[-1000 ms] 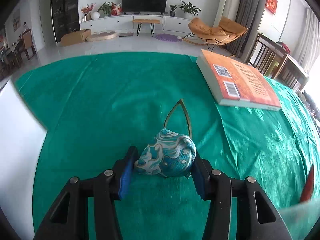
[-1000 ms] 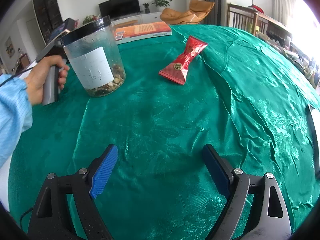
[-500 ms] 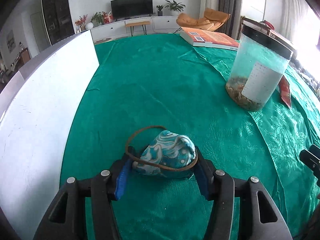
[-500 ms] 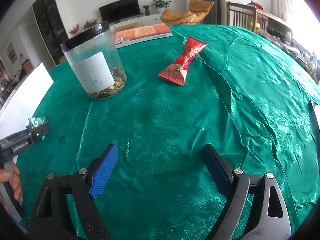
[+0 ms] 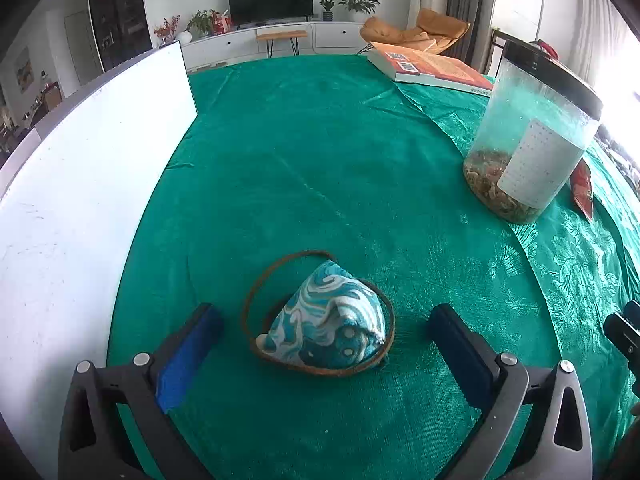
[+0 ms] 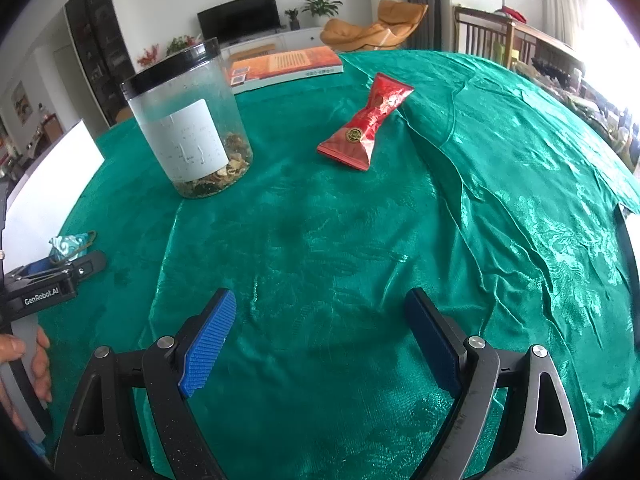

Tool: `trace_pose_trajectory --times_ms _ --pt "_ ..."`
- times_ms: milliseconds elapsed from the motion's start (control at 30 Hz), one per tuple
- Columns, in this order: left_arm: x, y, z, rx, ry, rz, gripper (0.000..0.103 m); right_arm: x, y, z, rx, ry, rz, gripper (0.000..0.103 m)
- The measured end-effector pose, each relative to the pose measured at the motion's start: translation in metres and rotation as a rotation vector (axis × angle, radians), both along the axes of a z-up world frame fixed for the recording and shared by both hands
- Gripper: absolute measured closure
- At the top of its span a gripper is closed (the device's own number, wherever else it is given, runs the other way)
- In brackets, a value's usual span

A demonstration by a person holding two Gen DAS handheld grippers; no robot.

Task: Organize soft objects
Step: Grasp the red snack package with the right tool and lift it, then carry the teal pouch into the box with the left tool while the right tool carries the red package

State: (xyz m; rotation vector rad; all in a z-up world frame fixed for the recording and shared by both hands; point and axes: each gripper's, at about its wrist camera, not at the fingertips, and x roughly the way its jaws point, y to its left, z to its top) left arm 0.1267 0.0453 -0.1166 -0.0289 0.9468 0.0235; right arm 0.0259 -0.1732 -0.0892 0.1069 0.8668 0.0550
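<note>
Nearest, the left gripper (image 5: 326, 344) stands wide open over the green cloth (image 5: 320, 168), its blue pads clear of the pouch (image 5: 326, 320) that lies between them, touching neither. Its handles are cut off at the bottom edge. The pouch, blue and white swirls, sits on the cloth as a small wedge, its peak pointing away toward the far side and its broad base toward the camera; a brown cord (image 5: 256, 300) loops round it. Whether the cord is fastened to the pouch cannot be made out. Beside it on the left runs a white board (image 5: 80, 184), partly out of frame. The right gripper (image 6: 320, 336) is likewise spread wide, holding nothing, pads above bare cloth. Farther off stands a clear jar (image 6: 192, 120) with a black lid and a white label, dried bits at its bottom. Beyond it, to the right, lies a red packet (image 6: 366, 132), long axis running away from the camera. A book (image 6: 284, 65) lies at the far edge.
</note>
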Motion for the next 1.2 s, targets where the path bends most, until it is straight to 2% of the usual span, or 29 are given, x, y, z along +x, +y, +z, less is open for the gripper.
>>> trace_pose_trajectory --times_ms 433,500,567,700,767,867,900,933,1000,1067,1167,1200 --pt "0.000 0.001 0.000 0.000 -0.001 0.001 0.000 0.001 0.003 -0.001 -0.020 0.005 0.001 0.014" --pt "0.000 0.001 0.000 0.000 -0.001 0.001 0.000 0.001 -0.002 0.001 0.017 0.001 0.003 0.014" --pt "0.000 0.001 0.000 0.000 -0.002 0.001 0.000 0.009 -0.018 0.004 0.105 -0.010 -0.022 0.015" --pt "0.001 0.001 0.000 0.000 -0.002 0.001 0.000 0.061 -0.049 0.013 0.169 -0.003 -0.110 0.015" --pt "0.001 0.001 0.000 0.000 -0.002 0.001 0.000 0.094 -0.057 0.020 0.167 -0.005 -0.122 0.017" --pt "0.000 0.001 0.000 0.000 -0.002 0.001 0.000 0.137 -0.057 0.019 0.145 0.040 -0.130 0.018" --pt "0.000 0.001 0.000 0.000 -0.002 0.001 0.000 0.149 -0.056 0.016 0.140 0.057 -0.125 0.026" --pt "0.000 0.001 0.000 0.000 -0.002 0.001 0.000 0.158 -0.052 0.013 0.129 0.077 -0.108 0.055" --pt "0.000 0.001 -0.001 -0.002 -0.002 0.000 0.000 0.166 -0.044 0.012 0.044 0.085 -0.081 0.078" --pt "-0.001 0.002 0.000 -0.001 0.004 -0.009 0.000 0.163 -0.044 0.012 0.050 0.101 -0.048 0.078" --pt "-0.008 0.005 0.002 -0.013 0.032 -0.027 0.001 0.138 -0.046 0.022 0.054 0.102 0.005 0.078" --pt "-0.011 0.006 0.003 -0.021 0.023 -0.029 0.007 0.127 -0.044 0.027 0.037 0.097 0.035 0.078"
